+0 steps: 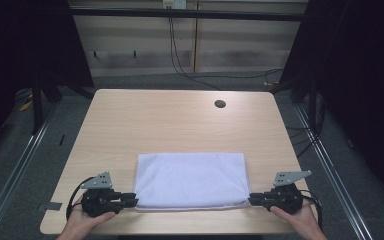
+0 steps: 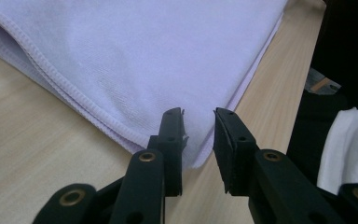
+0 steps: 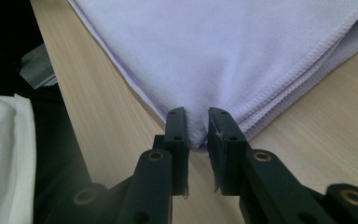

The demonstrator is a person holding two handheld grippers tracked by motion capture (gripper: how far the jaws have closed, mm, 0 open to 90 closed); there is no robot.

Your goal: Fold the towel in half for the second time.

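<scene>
Where towel (image 1: 190, 180) lies — wooden table (image 1: 145, 120).

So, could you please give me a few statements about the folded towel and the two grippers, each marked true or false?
1. The white towel lies folded flat on the wooden table. True.
2. The left gripper is clamped on the towel's corner. False: its jaws stand apart, with the corner between them and not pressed.
3. The right gripper sits at a near corner of the towel. True.
4. The towel covers the round hole in the table. False: the hole lies bare, well beyond the towel.
5. Both grippers hover above the towel's middle. False: they are at its two near corners.
</scene>
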